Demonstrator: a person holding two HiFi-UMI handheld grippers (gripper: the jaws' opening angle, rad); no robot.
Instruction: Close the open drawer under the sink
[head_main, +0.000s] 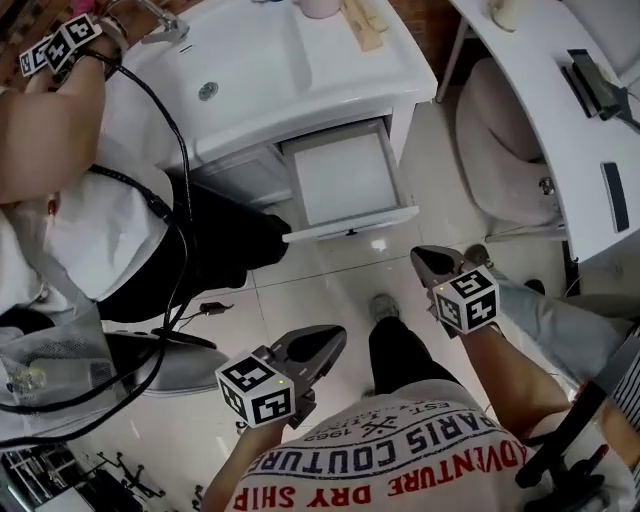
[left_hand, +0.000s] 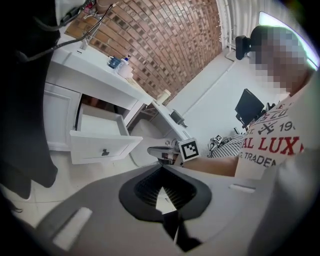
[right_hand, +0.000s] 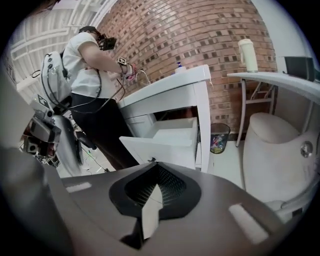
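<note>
drawer (head_main: 345, 180) hangs open under sink (head_main: 270, 60), ahead of both my tools, not touching. l gripper (head_main: 333, 337) & r gripper (head_main: 422, 256) jaws together, empty; r nearer drawer front.

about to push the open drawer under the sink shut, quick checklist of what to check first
1. Drawer pulled out, with its front facing you: ok.
2. Nothing sticking up out of the drawer that could catch: ok, it looks empty in the head view.
3. Left gripper free to push: ok, jaws together with nothing between them.
4. Right gripper free to push: ok, jaws together and empty. It is the nearer one to the drawer front, with a gap to it.
5. Other person's leg clear of the drawer's left corner: cannot tell, it stands right beside it.
</note>
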